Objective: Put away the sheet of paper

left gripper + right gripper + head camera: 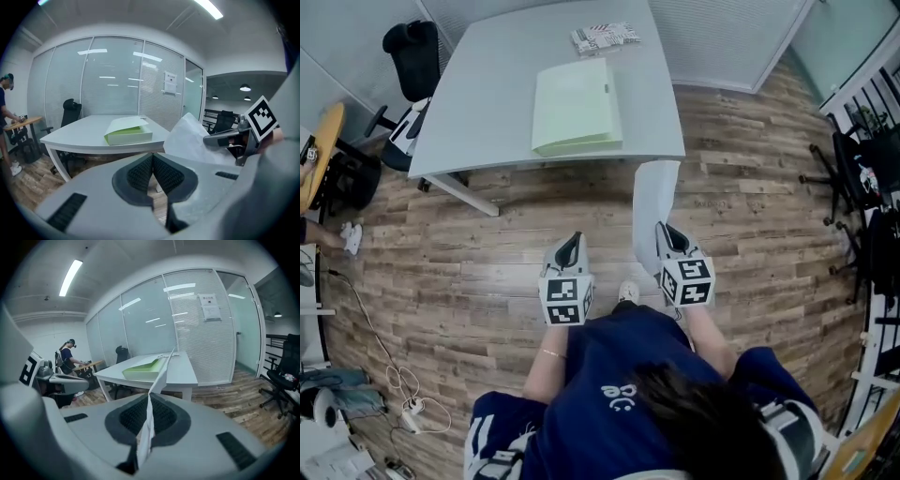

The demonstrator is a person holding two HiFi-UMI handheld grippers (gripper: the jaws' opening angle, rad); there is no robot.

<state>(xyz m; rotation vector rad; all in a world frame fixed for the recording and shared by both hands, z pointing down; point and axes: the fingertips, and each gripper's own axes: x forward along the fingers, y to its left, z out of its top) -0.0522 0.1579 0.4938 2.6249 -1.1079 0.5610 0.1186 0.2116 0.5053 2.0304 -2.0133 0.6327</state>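
My right gripper [661,231] is shut on a white sheet of paper [653,202], which stands up from its jaws toward the table; in the right gripper view the sheet of paper [157,384] runs edge-on between the pads. My left gripper [572,241] is shut with nothing between its jaws, its pads meeting [152,176]. Both hover over the wood floor, short of the grey table [487,103]. On the table lies a pale green folder [577,106], also in the left gripper view [127,132] and the right gripper view [143,370].
A small printed packet [605,37] lies at the table's far edge. A black office chair [414,58] stands at the table's left, and more chairs [862,178] at the right. A person [68,357] works at a wooden desk to the left. Cables [403,394] lie on the floor.
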